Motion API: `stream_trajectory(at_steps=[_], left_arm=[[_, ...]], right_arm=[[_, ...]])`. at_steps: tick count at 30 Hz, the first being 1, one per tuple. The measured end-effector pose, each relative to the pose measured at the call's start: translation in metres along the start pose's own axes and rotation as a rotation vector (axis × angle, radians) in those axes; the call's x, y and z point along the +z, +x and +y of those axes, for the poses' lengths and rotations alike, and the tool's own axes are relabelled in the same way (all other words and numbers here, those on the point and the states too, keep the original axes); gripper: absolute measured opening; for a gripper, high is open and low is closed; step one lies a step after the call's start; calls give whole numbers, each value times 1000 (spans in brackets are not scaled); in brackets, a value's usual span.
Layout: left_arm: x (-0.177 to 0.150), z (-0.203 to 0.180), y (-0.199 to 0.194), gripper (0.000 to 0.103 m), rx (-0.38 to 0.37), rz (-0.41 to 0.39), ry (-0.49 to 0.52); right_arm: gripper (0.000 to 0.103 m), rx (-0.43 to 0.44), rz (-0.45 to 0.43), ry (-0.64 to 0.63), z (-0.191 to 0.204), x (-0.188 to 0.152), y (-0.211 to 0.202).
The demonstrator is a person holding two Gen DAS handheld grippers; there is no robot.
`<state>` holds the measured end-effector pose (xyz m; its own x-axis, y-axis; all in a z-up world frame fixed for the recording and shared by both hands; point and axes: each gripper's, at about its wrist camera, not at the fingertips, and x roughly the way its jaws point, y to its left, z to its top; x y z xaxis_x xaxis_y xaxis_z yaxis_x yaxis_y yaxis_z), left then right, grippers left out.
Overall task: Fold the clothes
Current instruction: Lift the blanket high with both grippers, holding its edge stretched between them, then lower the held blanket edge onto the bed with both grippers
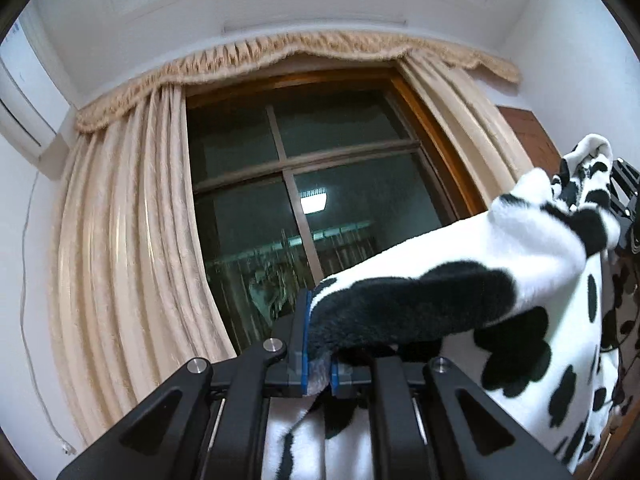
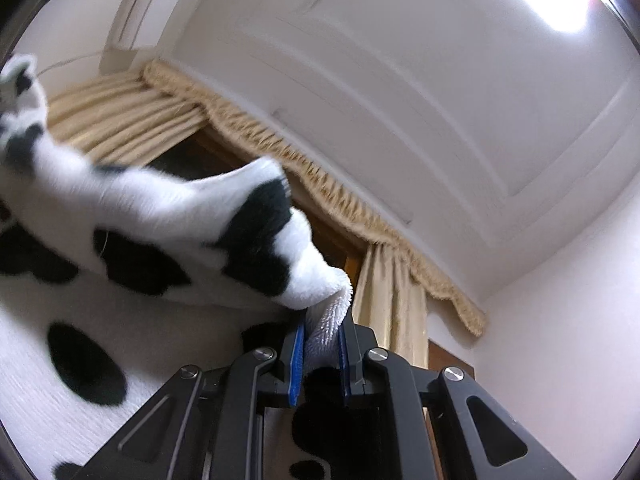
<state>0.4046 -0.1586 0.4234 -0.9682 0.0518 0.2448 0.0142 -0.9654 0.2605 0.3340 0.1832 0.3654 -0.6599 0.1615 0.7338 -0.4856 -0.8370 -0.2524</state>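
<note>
Fleece garment (image 1: 520, 280) cut off below, right tongs (image 1: 624, 200) mostly hidden behind it

The garment (image 1: 500, 248) hung stretched between the left tongs (image 1: 319, 372) and right tongs (image 2: 322, 354), before the window (image 1: 304, 200), curtains (image 1: 120, 248) flanking it.

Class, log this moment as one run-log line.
left gripper: shut on fleece garment | right gripper: shut on fleece garment | garment: held up, spread between grippers
</note>
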Motion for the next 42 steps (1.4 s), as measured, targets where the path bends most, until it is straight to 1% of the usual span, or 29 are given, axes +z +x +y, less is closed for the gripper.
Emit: stream_trajectory(at_steps=[2,3,5,7,12,14,18,23,27,29,31,33,35,36,38,42], left_arm=[[-13,4,27,10,-11,68,-17],[-22,5,42,10,-16,110,-21],[-51,7,84,10,-26,226,-21],[-83,8,125,10,-44,338,-38],[-192,13,243,10,-85,648,-152],[-235,7,283,10,-93,746,-178],[-314,-13,347,10,-100,907,-187],[-400,-38,411,10,-126,1083,-180],[-452,-50,443,10,-154,1186,-166],[-477,-54,456,11,-170,1246,-177],[-500,-55,467,14,-185,1297,-206],[-516,-51,473,22,-189,1332,-255],[-529,-43,481,39,-180,1357,-316],[-532,-39,484,43,-176,1359,-339],[-539,-29,490,53,-172,1365,-402],[-547,-19,496,61,-164,1379,-470]], right_arm=[[14,24,29,-22,12,-5,8],[14,45,60,-49,25,-15,15],[14,84,116,-93,51,-36,28],[14,132,186,-146,85,-64,43],[14,288,393,-222,172,-160,67],[14,351,475,-252,207,-198,76],[14,477,641,-311,278,-275,96],[14,607,908,-273,332,-369,110],[14,671,1060,-261,362,-433,111],[14,722,1141,-246,375,-454,114],[14,737,1206,-194,375,-467,116],[14,750,1271,-140,375,-481,117],[14,763,1335,-86,376,-494,118],[15,769,1366,-58,376,-500,118],[15,781,1429,-1,376,-514,119],[16,802,1553,114,376,-540,122]])
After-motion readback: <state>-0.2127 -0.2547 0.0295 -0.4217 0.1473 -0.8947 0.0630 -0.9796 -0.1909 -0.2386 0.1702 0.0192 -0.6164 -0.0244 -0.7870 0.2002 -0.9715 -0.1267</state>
